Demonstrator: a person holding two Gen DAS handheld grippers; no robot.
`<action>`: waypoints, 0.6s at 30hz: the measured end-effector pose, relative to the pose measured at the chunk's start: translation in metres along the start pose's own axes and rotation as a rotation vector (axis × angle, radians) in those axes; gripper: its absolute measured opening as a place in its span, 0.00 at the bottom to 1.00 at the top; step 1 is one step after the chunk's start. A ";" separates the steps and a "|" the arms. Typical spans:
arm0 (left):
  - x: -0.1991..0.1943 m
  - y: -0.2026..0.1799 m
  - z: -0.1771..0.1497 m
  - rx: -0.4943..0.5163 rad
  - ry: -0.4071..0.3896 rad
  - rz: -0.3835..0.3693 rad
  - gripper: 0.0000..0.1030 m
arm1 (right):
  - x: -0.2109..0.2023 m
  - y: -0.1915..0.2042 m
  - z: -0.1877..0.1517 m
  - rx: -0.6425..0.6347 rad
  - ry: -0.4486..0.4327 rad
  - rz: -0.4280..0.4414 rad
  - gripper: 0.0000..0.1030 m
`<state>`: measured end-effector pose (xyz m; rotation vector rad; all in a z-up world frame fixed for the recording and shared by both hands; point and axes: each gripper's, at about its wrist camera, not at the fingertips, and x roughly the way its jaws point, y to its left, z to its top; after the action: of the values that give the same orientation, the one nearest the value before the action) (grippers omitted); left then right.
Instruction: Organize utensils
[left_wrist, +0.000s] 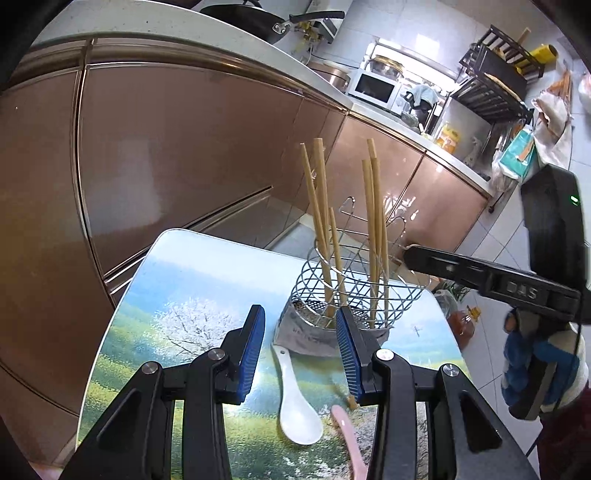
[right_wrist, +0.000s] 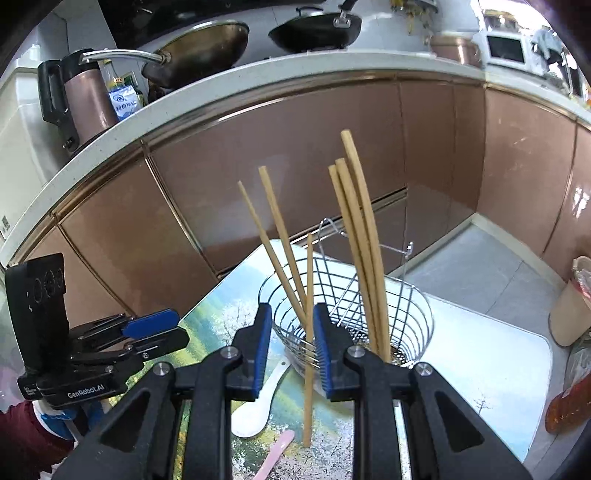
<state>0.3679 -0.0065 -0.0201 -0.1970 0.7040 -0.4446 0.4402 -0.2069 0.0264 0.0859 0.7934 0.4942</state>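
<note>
Near the counter's (left_wrist: 155, 295) far edge, the wire holder (right_wrist: 369, 317) carries five chopsticks. The right hand-held gripper (right_wrist: 291, 347) pinches a sixth chopstick (right_wrist: 308, 332) upright beside it; the left hand-held gripper (left_wrist: 301, 354) (part-open, empty) hovers over the white spoon (left_wrist: 295, 406).

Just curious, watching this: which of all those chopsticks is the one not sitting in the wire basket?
The single chopstick between the right gripper fingers, its tip low over the table. The other five stand inside the wire basket.
</note>
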 end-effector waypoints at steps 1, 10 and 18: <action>0.001 0.000 0.000 0.001 0.000 0.000 0.38 | 0.007 -0.002 0.005 -0.005 0.028 0.004 0.21; 0.005 0.012 -0.005 -0.022 0.010 0.002 0.38 | 0.058 0.010 0.031 -0.098 0.214 -0.057 0.21; 0.004 0.031 -0.010 -0.061 0.013 0.010 0.38 | 0.084 0.010 0.042 -0.111 0.302 -0.122 0.21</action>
<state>0.3743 0.0189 -0.0398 -0.2486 0.7311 -0.4156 0.5155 -0.1549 0.0027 -0.1424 1.0584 0.4398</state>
